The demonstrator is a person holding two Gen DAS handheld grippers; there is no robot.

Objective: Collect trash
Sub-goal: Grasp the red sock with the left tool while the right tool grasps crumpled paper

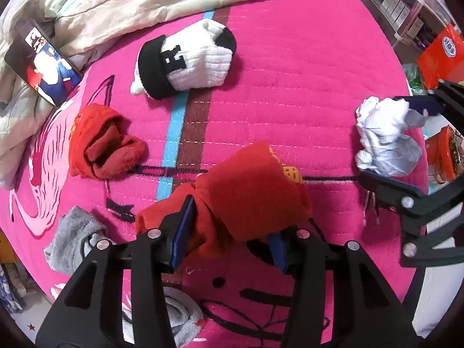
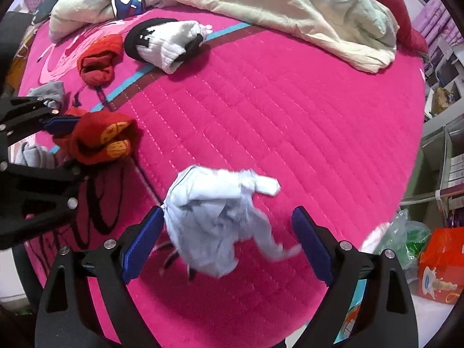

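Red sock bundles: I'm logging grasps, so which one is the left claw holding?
The red bundle with yellow patches, between the left claw fingers; the plain one lies apart.

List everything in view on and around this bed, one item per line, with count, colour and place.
crumpled paper: one, white, between the right tool's fingers
held sock bundle: one, red with yellow marks, in the left tool
second sock bundle: one, red, on the blanket near the phone
rolled sock: one, white and black, far part of the blanket
loose socks: grey, near edge of the bed
blanket: one, pink, covering the bed
duvet: one, cream, bunched at the far side
phone: one, screen lit, on the duvet
box: one, orange, beside the bed
left tool: one, black with blue pads
right tool: one, black with blue pads
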